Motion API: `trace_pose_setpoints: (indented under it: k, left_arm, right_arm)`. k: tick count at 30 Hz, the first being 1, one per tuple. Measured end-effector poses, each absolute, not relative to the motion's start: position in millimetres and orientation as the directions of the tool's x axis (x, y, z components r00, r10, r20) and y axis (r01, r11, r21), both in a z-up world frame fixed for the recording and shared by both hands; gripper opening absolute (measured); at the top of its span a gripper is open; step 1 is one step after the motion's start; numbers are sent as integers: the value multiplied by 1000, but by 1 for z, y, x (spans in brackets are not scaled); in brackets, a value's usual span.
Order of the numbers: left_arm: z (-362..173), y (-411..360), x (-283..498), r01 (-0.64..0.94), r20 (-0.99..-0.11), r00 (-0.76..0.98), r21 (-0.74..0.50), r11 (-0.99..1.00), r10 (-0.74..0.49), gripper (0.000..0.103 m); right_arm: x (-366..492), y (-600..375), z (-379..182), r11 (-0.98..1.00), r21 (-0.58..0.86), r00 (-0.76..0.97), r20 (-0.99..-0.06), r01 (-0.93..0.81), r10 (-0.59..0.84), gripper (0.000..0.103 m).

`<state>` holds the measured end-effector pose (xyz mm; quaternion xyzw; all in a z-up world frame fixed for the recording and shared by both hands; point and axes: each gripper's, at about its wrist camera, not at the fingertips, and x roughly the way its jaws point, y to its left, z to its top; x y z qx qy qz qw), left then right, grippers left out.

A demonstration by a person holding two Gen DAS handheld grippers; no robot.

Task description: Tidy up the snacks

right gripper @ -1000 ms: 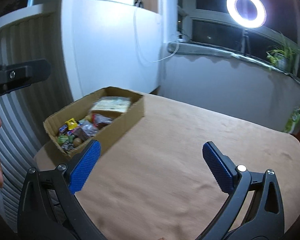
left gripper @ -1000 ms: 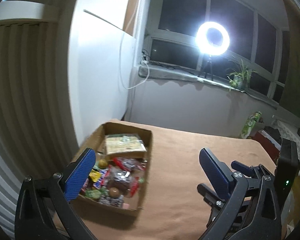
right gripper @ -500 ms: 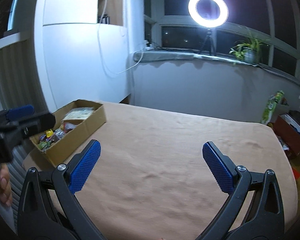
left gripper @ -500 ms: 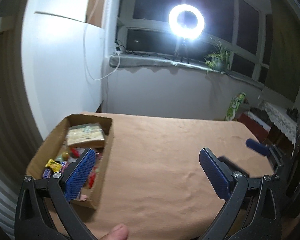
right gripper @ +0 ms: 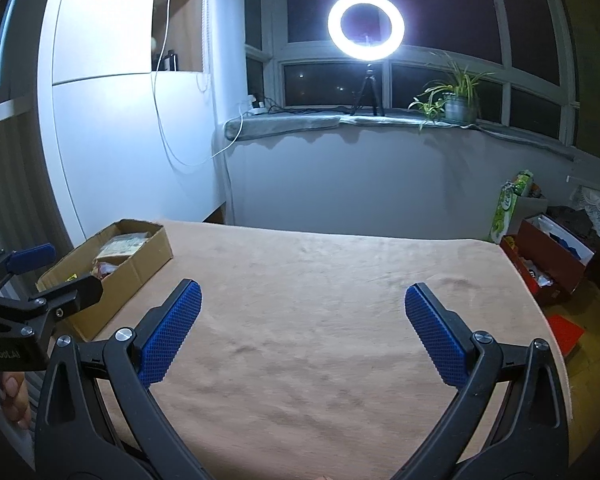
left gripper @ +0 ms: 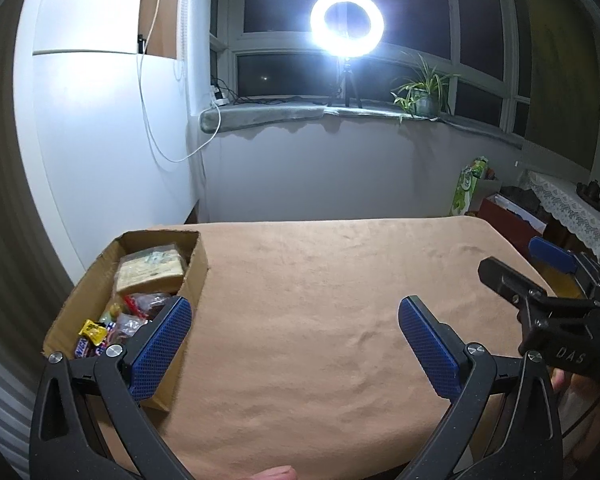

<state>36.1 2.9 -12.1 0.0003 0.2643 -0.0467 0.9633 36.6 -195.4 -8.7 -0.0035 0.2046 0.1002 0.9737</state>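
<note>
Both sets of tongs are spread wide with nothing between the blue pads. The left gripper hangs over the near edge of the tan-covered table, and its left pad overlaps the near corner of the cardboard box in the left wrist view. The right gripper sits over bare cloth, well apart from the box, which is off to its front left. Inside the box, closest to the left tongs, there's a jumble of small snacks: a yellow wrapper, a striped candy bar, some red packets. Behind those, at the far end, lies a big clear-wrapped pack of wafers. Past the table, straight ahead of both tongs, a ring light glows on the windowsill, with a potted plant to its right.
</note>
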Motion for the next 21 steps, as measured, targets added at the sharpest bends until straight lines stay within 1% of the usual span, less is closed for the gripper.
trace_pose_setpoints:
  k: [4, 21]
  left_arm:
    - [-11, 3, 33, 99, -501, 858, -44, 994, -108, 103]
    - [-12, 4, 32, 78, -510, 856, -27, 997, -81, 103]
  right_arm:
    - [37, -196, -9, 979, 35, 895, -401, -201, 198, 103]
    - [38, -190, -8, 977, 33, 888, -411, -211, 206, 103]
